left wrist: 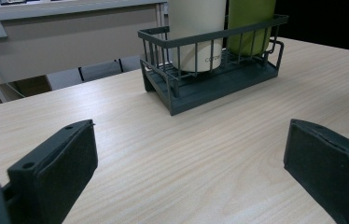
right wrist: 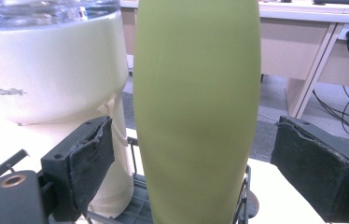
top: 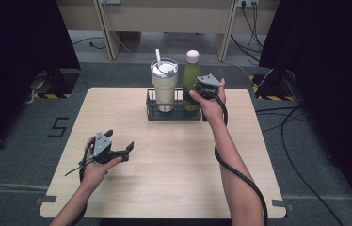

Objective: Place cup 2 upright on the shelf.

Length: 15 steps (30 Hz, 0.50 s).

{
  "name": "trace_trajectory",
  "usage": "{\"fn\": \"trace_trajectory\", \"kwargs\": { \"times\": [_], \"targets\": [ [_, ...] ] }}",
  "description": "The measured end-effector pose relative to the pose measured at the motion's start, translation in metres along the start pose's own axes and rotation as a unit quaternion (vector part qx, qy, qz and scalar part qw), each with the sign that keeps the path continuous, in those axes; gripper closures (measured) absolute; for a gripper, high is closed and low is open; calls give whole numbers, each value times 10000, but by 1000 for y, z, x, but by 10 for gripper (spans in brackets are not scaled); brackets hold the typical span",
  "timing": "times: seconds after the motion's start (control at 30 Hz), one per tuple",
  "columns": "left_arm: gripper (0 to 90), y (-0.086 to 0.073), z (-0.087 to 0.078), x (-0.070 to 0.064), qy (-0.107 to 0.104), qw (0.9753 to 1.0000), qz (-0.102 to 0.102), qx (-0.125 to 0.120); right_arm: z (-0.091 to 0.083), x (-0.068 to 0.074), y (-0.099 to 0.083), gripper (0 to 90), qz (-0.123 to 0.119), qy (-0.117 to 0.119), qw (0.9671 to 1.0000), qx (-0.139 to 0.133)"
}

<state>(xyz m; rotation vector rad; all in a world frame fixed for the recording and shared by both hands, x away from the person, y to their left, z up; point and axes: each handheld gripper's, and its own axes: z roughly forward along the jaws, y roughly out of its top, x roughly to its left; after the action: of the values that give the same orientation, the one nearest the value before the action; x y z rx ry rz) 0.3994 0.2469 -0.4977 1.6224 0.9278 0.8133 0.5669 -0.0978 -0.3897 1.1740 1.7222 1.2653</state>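
Looking down in the high view, a wire rack (top: 151, 109) is seen at the far middle of the table (top: 174, 169), with a cream tumbler (top: 164, 87) and a green bottle (top: 191, 75) stood upright in it side by side. The right gripper (top: 197, 90) is held up against the bottle's right side; jaw spread cannot be judged there. The left gripper (top: 120, 143) is held low over the near left of the table, well apart from the rack, jaws spread, nothing between them.

In the left gripper view, the left gripper (left wrist: 189, 158) is wide open over bare wood, nothing touched. The rack (left wrist: 210, 88) is seen ahead, tumbler (left wrist: 196, 32) and bottle (left wrist: 251, 23) inside.

In the right gripper view, the right gripper (right wrist: 191, 163) is open, its pads (right wrist: 91, 161) set either side of the bottle (right wrist: 196, 107). A gap is seen on both sides, so the bottle is framed, not gripped. The tumbler (right wrist: 46, 70) is just beside it.
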Motion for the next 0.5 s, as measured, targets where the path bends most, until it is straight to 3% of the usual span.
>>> {"fn": "trace_trajectory", "kwargs": {
  "times": [0.5],
  "targets": [
    [21, 0, -1, 0, 23, 10000, -31, -14, -22, 1, -9, 131, -78, 35, 10000, 2]
  ]
}}
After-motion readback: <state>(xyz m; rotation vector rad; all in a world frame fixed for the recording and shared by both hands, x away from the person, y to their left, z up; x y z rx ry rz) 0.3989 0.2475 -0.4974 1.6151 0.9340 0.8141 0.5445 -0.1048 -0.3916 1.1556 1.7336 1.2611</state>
